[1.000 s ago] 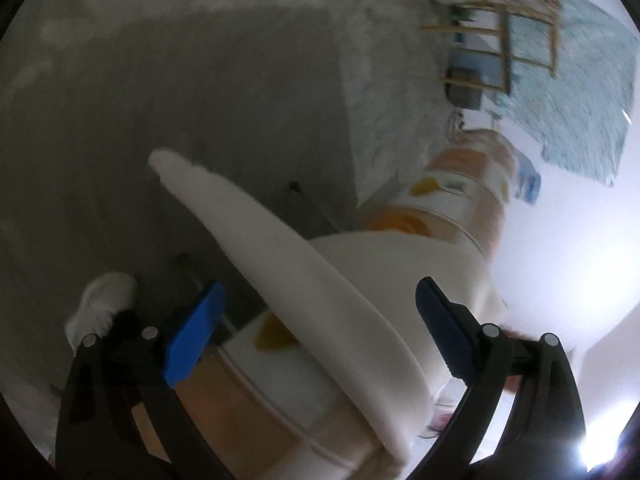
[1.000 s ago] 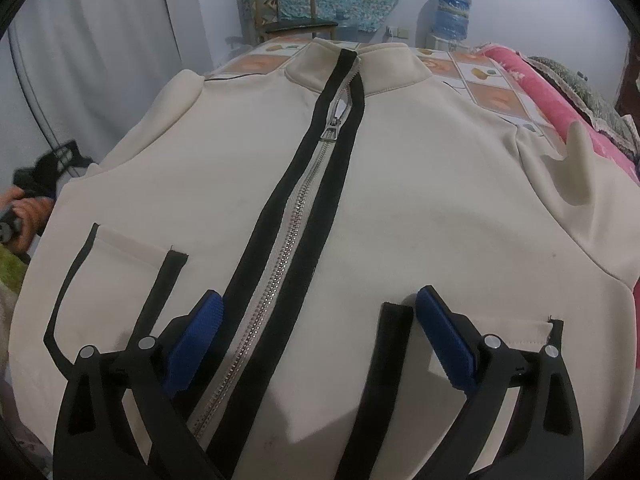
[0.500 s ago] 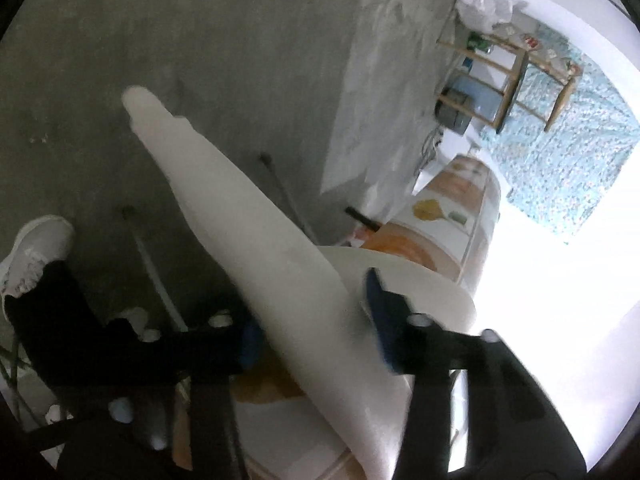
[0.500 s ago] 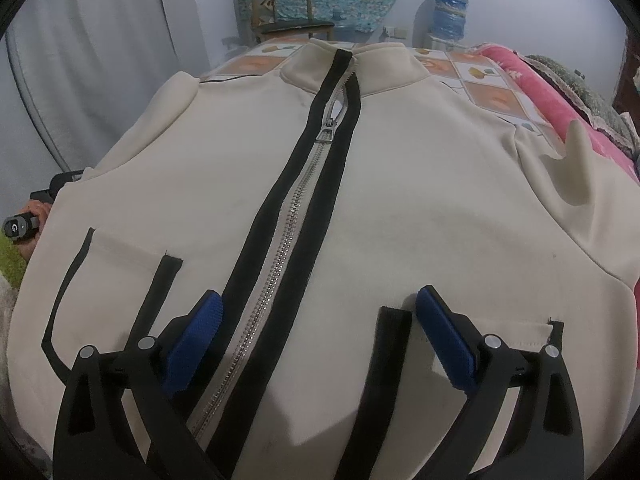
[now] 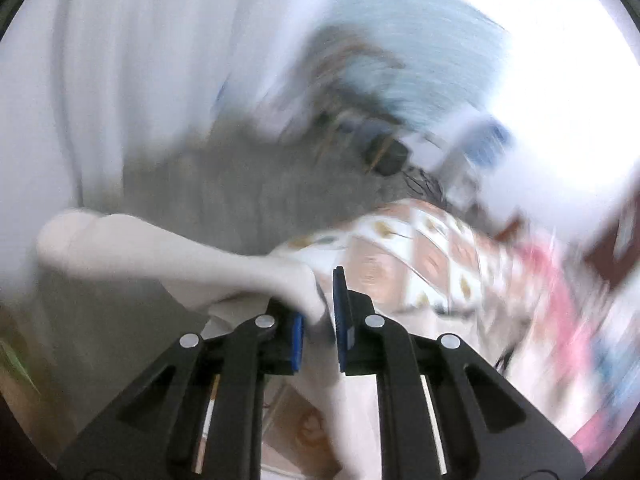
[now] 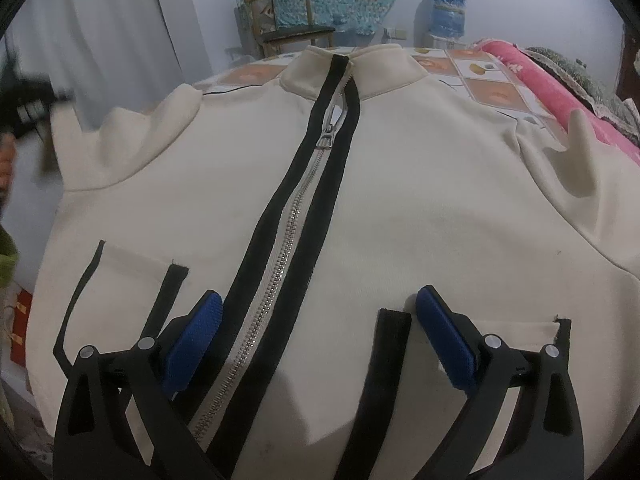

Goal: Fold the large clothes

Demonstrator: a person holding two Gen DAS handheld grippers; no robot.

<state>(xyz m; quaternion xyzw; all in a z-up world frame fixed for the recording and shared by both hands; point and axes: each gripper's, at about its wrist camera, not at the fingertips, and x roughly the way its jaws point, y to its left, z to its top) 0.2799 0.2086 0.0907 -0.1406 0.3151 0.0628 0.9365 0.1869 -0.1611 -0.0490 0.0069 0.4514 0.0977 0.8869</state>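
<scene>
A cream zip-up jacket [image 6: 400, 208] with a black-edged zipper [image 6: 304, 200] lies front up on the bed, collar at the far end. My right gripper [image 6: 316, 336] is open and empty, hovering over the jacket's lower hem astride the zipper. In the blurred left wrist view my left gripper [image 5: 318, 320] is shut on the jacket's cream sleeve [image 5: 160, 256], which stretches out to the left above the floor. In the right wrist view the jacket's left shoulder [image 6: 132, 140] is bunched and lifted.
The bed has a tile-patterned sheet [image 6: 492, 88] and a pink blanket [image 6: 552, 96] along its right side. A wooden chair [image 6: 288, 24] and a water bottle [image 6: 444, 12] stand behind the bed. A white curtain [image 6: 120, 32] hangs at left.
My left gripper closed on the sleeve and swung upward and toward the bed, lifting the sleeve. The jacket's left shoulder bunched up. My right gripper has stayed still and open.
</scene>
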